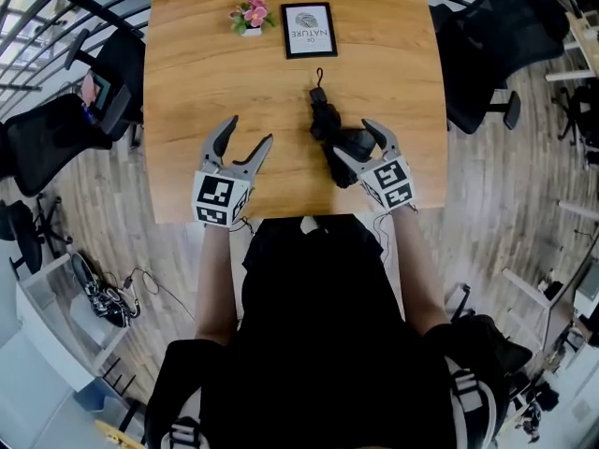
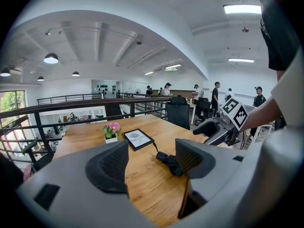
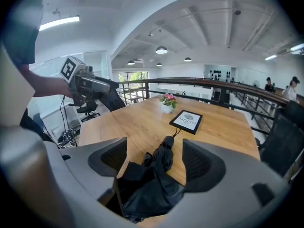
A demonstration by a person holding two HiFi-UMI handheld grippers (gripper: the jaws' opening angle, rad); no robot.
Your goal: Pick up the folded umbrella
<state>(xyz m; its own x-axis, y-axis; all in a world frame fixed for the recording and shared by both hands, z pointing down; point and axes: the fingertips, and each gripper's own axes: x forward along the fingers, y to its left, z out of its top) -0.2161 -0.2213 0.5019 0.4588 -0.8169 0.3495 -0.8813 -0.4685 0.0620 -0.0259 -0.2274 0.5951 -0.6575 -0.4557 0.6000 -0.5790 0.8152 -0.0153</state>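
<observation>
Where the wooden bench [image 1: 206, 82] nears its lower edge in the head view, item one is entered: folded umbrella [image 1: 325, 115], black, lying flat at centre-right of the frame, its strap loop pointing toward the top of the frame and its loose fabric bunched at the lower end.

Right gripper [image 1: 352, 138]: jaws released and spread wide, set on either side of the umbrella's bunched lower end. The right gripper view shows the dark fabric filling the lower part of the gap, with the slimmer end reaching out past the jaw tips. No squeeze on the fabric is evident.

Left gripper [image 1: 251, 129]: jaws released, nothing between them, only bare wood showing in the gap. It sits at centre-left of the head view, well apart from the umbrella.

Framed print [image 1: 309, 29]: black border, white face, lying flat at top centre, just beyond the strap loop.

Small flower pot [image 1: 251, 17]: pink blooms, white container, just left of the print.

Office chairs [image 1: 487, 45]: black, at both side edges of the frame, beside the bench.

Railing [image 1: 56, 7]: dark bars, upper left corner.
</observation>
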